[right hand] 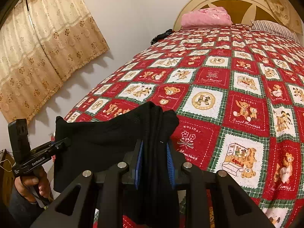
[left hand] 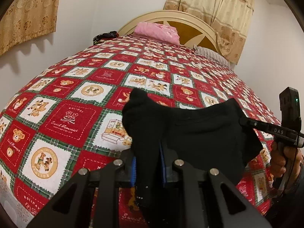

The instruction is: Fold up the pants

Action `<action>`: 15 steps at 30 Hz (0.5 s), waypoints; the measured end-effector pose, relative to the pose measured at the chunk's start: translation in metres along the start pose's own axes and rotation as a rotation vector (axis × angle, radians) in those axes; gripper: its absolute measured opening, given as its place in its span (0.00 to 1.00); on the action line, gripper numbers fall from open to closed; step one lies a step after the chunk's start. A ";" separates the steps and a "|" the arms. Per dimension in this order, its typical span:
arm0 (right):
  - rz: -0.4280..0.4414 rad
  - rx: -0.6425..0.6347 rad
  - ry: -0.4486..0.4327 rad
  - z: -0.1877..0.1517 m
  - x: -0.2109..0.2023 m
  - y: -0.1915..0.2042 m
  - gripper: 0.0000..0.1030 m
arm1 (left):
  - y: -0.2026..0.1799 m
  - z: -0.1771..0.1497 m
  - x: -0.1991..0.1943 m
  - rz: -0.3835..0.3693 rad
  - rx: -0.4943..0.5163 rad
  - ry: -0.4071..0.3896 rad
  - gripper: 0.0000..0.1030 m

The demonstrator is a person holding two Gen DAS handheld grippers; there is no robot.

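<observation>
The black pants [left hand: 190, 131] hang stretched between my two grippers, held up above the bed. My left gripper [left hand: 147, 163] is shut on one bunched end of the pants, with cloth sticking up past its blue pads. My right gripper [right hand: 154, 157] is shut on the other end of the pants [right hand: 106, 138], folds of cloth pinched between its blue pads. In the left wrist view the right gripper [left hand: 245, 122] enters from the right and grips the cloth. In the right wrist view the left gripper [right hand: 64, 142] grips it at the left.
The bed [left hand: 79, 102] has a red, white and green teddy-bear quilt. A pink folded cloth [left hand: 157, 31] and a striped pillow [left hand: 212, 55] lie by the headboard [left hand: 171, 17]. A dark item [left hand: 104, 36] lies at the far left edge. Curtains [right hand: 43, 43] hang on the walls.
</observation>
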State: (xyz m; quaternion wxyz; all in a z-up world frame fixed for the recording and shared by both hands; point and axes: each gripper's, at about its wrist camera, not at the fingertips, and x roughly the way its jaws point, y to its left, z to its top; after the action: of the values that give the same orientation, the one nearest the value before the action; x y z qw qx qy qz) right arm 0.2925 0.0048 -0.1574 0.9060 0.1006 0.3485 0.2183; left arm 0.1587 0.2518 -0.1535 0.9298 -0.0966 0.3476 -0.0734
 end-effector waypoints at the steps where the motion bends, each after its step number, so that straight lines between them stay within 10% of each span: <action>1: -0.002 0.003 0.002 0.000 0.002 -0.001 0.24 | 0.001 0.000 0.001 0.002 0.001 0.003 0.21; 15: -0.022 0.045 0.034 -0.008 0.019 -0.016 0.24 | 0.000 -0.010 0.012 0.066 0.057 0.009 0.36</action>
State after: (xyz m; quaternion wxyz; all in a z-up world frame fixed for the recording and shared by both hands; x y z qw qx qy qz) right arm 0.3047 -0.0001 -0.1801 0.8997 0.1133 0.3698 0.2022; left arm 0.1614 0.2483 -0.1685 0.9325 -0.0581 0.3525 -0.0533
